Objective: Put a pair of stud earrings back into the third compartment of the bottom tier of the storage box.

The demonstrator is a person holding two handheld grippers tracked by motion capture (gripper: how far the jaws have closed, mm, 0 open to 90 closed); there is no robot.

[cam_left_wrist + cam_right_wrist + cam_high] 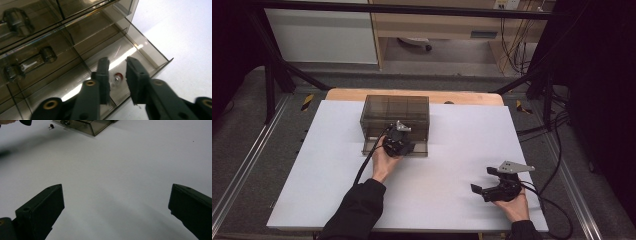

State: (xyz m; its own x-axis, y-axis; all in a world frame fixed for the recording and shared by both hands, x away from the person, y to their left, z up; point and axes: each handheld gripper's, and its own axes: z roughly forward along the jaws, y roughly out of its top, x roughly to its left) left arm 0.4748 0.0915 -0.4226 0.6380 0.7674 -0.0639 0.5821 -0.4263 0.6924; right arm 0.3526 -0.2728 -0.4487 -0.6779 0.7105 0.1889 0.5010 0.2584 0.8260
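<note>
A small red-capped piece [117,77] is lying in the pulled-out drawer [140,47] of the smoky box [396,116]; the left tool [117,75] is hovering released above it, hand angled down. The right tool [492,181] is resting gaping on the white surface [452,145].

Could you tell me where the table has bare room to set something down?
The white table is bare between the two grippers, and left and right of the drawer box. It is crowded at the open drawer, where the left gripper hovers over a small red part.
</note>
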